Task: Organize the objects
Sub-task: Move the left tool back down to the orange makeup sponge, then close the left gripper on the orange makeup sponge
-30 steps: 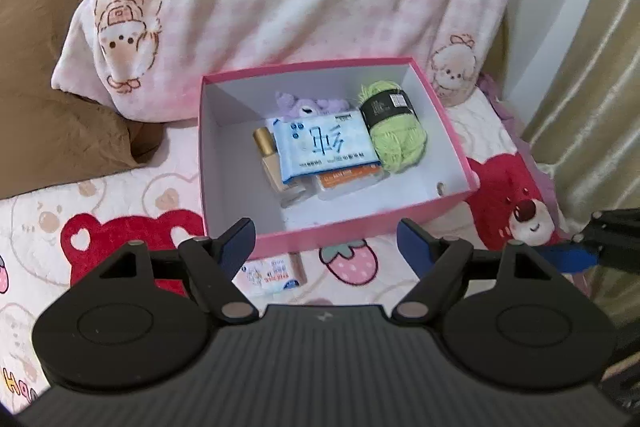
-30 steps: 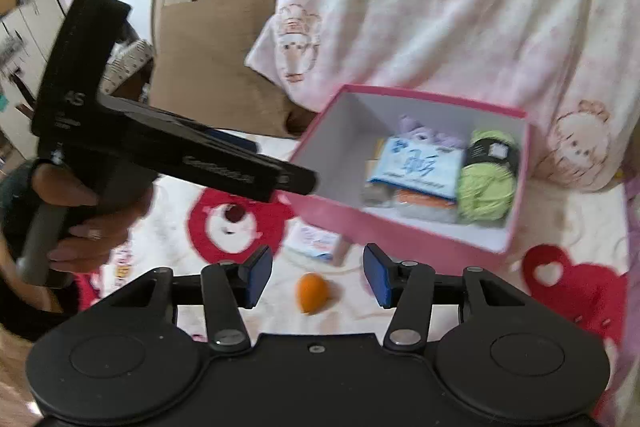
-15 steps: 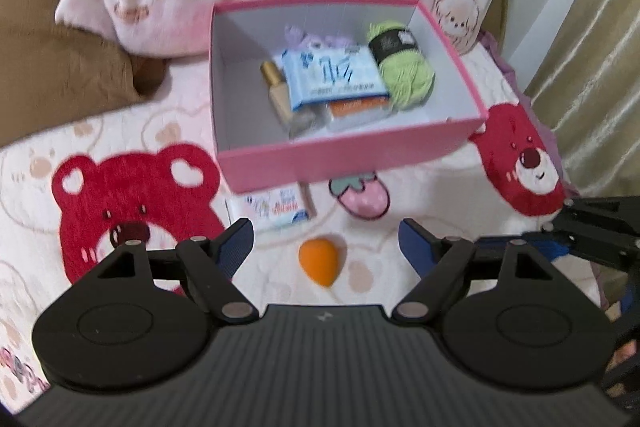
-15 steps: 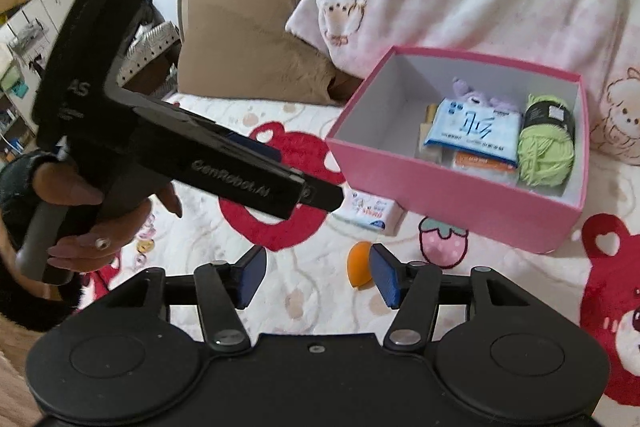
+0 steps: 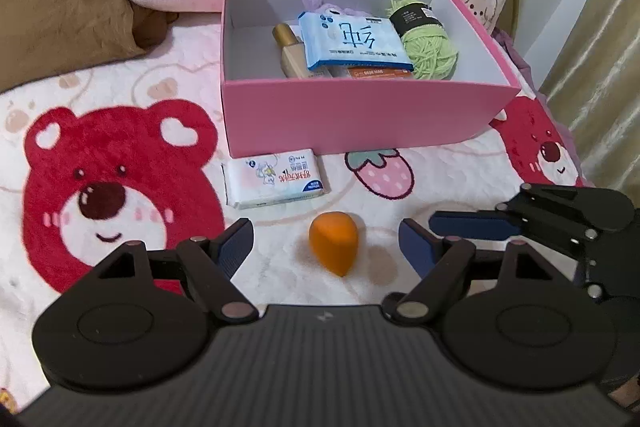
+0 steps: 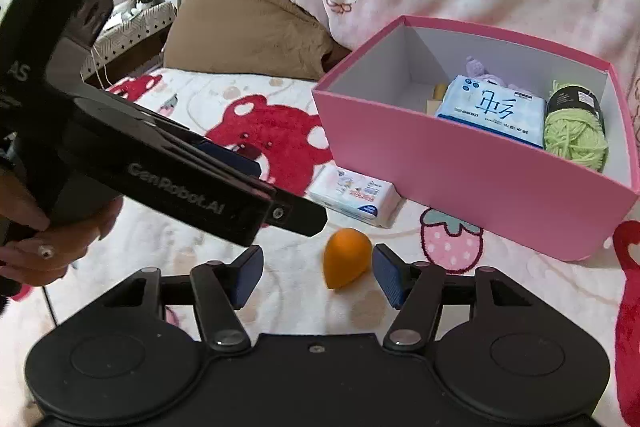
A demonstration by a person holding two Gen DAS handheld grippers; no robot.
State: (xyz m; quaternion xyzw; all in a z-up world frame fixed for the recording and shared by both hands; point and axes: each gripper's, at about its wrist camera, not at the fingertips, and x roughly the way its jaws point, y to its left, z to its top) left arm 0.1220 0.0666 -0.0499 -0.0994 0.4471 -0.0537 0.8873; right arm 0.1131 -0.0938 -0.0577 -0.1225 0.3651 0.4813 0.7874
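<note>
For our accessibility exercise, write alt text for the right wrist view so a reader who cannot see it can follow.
An orange egg-shaped sponge lies on a bear-print blanket between the open right tongs, which have just been widening and do not touch it. Behind it a tissue pack lies before a pink box holding wipes and green yarn; the left tongs reach in from the left.

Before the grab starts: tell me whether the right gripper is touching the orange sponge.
Apart. In the right wrist view the right gripper is open, and blanket shows between the orange sponge and each pad, narrowly on the right.
</note>
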